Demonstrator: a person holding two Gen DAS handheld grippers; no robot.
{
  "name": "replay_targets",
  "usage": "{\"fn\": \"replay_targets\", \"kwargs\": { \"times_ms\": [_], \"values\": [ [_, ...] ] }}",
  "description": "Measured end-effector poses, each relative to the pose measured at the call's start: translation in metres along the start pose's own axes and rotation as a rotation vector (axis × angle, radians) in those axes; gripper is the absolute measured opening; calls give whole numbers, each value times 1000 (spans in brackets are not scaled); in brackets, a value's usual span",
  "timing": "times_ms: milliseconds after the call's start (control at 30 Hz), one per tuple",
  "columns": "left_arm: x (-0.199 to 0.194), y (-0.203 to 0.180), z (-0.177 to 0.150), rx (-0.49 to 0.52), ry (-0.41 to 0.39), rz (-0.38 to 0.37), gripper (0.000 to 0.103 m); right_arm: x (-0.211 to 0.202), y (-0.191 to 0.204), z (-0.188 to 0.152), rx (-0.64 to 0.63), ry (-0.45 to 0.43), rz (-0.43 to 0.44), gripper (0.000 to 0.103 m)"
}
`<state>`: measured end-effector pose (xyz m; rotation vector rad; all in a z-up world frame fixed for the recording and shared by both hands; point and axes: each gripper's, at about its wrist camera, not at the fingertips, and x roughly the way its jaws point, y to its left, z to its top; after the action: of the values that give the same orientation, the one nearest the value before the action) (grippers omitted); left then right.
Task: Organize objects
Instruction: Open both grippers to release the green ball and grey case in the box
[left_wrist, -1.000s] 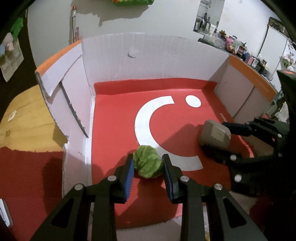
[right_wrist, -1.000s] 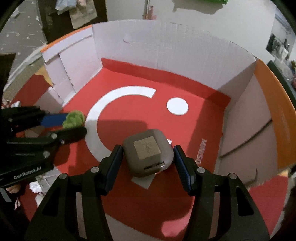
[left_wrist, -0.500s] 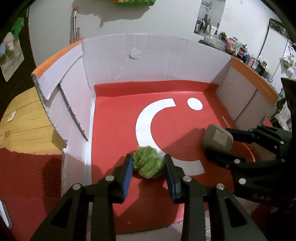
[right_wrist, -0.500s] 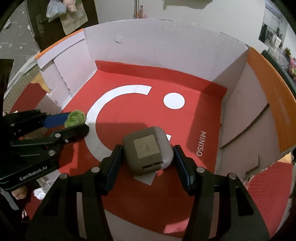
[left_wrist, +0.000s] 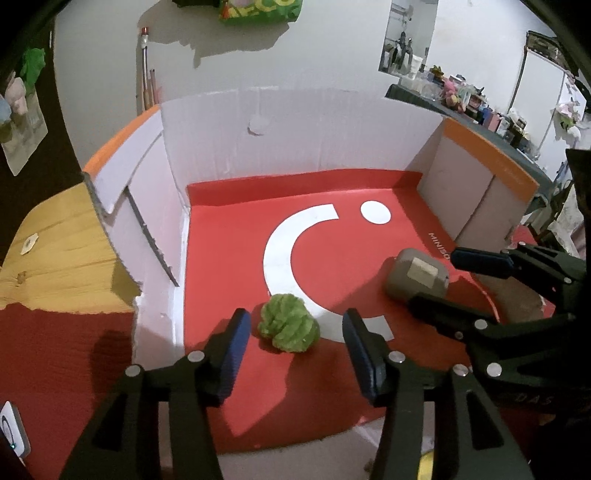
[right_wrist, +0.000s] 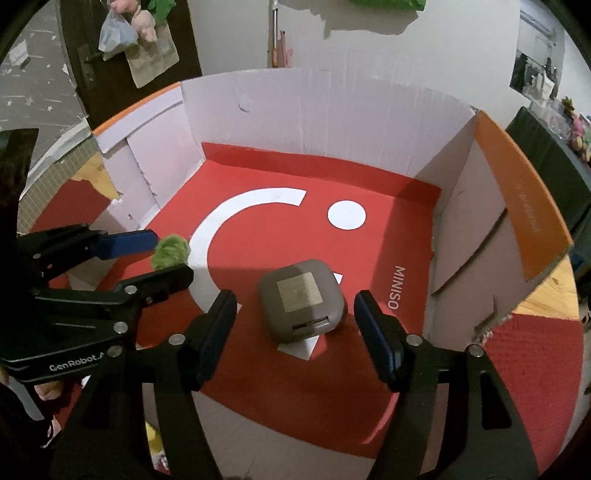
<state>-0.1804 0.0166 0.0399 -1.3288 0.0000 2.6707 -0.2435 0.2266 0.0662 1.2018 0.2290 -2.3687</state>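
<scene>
A fuzzy green ball (left_wrist: 289, 328) lies on the red floor of an open cardboard box (left_wrist: 295, 122), near its front left. My left gripper (left_wrist: 295, 334) is open, with a gap on each side of the ball. A grey-brown rounded case (right_wrist: 301, 304) lies on the box floor at the front right. My right gripper (right_wrist: 295, 314) is open around the case without touching it. The ball (right_wrist: 170, 251) and the left gripper (right_wrist: 162, 254) also show in the right wrist view, and the case (left_wrist: 417, 275) and the right gripper (left_wrist: 443, 280) in the left wrist view.
The box has white walls with orange flaps (right_wrist: 524, 206) and a red floor with a white arc (left_wrist: 291, 254) and dot (left_wrist: 375, 212). It stands on a wooden table (left_wrist: 55, 251) with a red cloth (left_wrist: 62, 365). A cluttered shelf (left_wrist: 480, 107) is at the back right.
Both grippers have opened and let go: the green ball and the grey-brown case now lie free on the box floor. Both grippers have drawn back a little.
</scene>
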Motion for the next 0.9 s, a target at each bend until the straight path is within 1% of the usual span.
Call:
{"fn": "replay_targets", "kwargs": {
  "times_ms": [33,100,167,233,300,533,633,767,900],
  "values": [
    [-3,0,-1,1,-5,1,56,2,3,2,1,-5,0,65],
    [-7,-1,-2,2,-15,7,61,-9,2,-2,4,-18,0,66],
    [-13,0,-4,1,-28,10,63,-15,5,-4,6,-32,-3,70],
    [-19,-1,-6,2,-41,11,65,-15,11,-3,9,-45,-3,70],
    [-25,-2,-8,3,-54,15,70,-24,12,-8,10,-53,-5,71],
    [-47,0,-17,-1,-104,37,80,-43,22,-16,12,-90,-9,81],
    [-55,2,-21,-8,-117,39,84,-50,26,-18,15,-102,-10,82],
    [-64,1,-26,-8,-132,43,88,-59,32,-23,13,-119,-9,90],
    [-72,-1,-33,-1,-145,51,92,-66,36,-27,17,-134,-2,94]
  ]
}}
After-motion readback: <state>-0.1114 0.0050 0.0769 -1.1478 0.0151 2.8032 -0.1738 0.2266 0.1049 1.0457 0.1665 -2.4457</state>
